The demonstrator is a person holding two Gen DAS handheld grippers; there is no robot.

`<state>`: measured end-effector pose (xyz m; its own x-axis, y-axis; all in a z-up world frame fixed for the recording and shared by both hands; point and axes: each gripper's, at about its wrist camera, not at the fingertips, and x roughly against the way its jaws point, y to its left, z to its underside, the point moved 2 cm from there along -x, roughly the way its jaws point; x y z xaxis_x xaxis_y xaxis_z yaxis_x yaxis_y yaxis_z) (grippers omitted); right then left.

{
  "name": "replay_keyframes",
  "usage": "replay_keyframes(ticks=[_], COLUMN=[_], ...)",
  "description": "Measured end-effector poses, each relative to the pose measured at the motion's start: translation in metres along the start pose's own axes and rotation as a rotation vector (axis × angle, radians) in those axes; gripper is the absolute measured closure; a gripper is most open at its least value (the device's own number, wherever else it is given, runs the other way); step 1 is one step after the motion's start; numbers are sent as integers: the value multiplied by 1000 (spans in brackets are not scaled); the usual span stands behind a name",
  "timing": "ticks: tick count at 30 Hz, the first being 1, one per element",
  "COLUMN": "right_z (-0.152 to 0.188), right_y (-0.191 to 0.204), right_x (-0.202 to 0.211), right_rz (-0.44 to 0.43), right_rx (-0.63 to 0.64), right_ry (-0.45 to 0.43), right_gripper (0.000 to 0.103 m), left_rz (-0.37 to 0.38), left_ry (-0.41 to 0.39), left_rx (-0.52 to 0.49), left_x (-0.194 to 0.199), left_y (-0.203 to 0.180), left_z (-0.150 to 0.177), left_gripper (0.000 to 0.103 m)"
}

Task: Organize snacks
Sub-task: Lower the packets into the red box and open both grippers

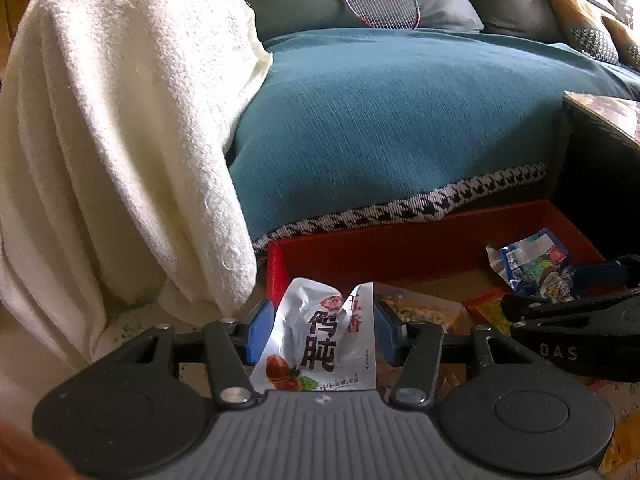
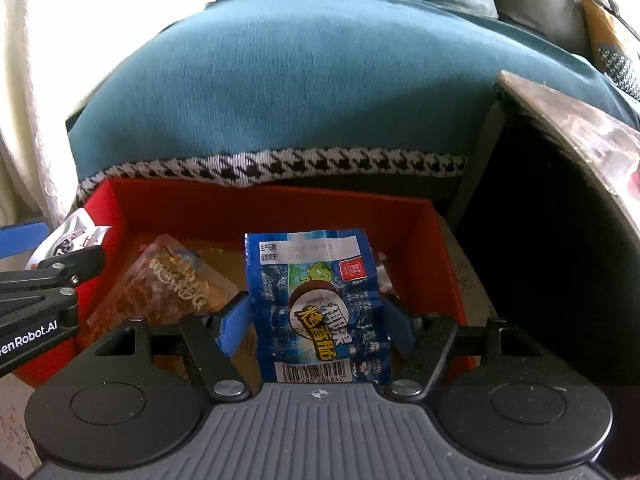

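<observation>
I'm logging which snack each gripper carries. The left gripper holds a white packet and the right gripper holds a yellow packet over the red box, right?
Not quite: the packet in the right gripper is blue, not yellow, as the right wrist view shows. The rest stands: the left gripper holds the white packet, and the blue packet hangs over the red box.

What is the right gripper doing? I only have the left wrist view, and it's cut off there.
Observer: The right gripper is shut on a blue packet, held upright over the red box.
Operator: Anything beneath it?
Observer: An orange packet with gold lettering lies on the box floor, left of the blue one.
Operator: And my white packet?
Observer: Seen from the right wrist, the white packet is at the box's left rim.
</observation>
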<state>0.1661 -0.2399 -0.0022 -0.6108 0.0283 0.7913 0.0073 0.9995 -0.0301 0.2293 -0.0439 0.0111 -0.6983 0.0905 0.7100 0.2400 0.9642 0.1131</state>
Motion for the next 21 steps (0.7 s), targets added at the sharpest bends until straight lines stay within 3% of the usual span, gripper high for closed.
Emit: replay_keyframes(ticks=[21], right_z=[4], right_y=[3], right_x=[-15], right_rz=[-8], right_rx=[4], right_ry=[66], right_gripper=[25], left_rz=[27], left_ry=[74], left_rx=[-29], left_x=[-13], left_y=[-7], left_z=[6], left_gripper=[56])
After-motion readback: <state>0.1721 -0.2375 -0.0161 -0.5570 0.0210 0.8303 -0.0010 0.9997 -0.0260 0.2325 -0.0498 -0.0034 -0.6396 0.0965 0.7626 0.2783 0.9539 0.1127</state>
